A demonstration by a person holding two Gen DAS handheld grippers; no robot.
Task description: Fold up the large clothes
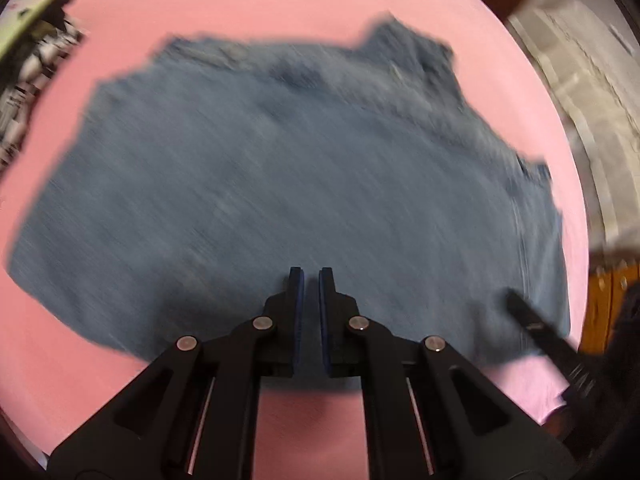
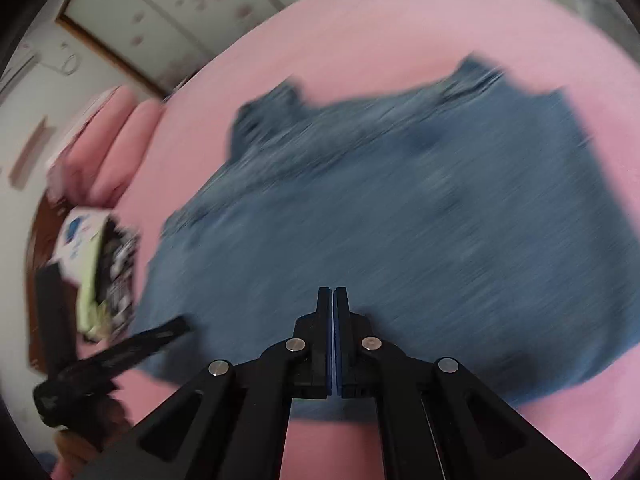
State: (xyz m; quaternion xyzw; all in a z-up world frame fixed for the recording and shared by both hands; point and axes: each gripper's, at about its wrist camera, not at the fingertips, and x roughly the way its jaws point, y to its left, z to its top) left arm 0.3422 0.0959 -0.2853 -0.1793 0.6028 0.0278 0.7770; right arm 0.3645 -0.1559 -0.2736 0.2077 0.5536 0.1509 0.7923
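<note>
Nearest in the left wrist view, the left gripper hangs above the near edge of a blue-grey garment, its jaws drawn almost together with a thin gap and nothing between them. In the right wrist view the right gripper is clenched tight, pads meeting, also empty, poised over the same garment near its closer hem. Neither gripper visibly touches the cloth.

The garment lies spread flat on a pink bed sheet, which shows around it on all sides. Its far edge carries two raised bumps that may be a collar or folded sleeves; motion blur smears both pictures, so seams and the kind of garment cannot be made out.

Each gripper shows as a dark blurred bar in the other's view, low at the garment's side. Beyond the garment's left side sits a heap of black-and-white patterned cloth beside a pale green item. Farther off lie pink pillows, then a wall with a wooden-framed panel.
</note>
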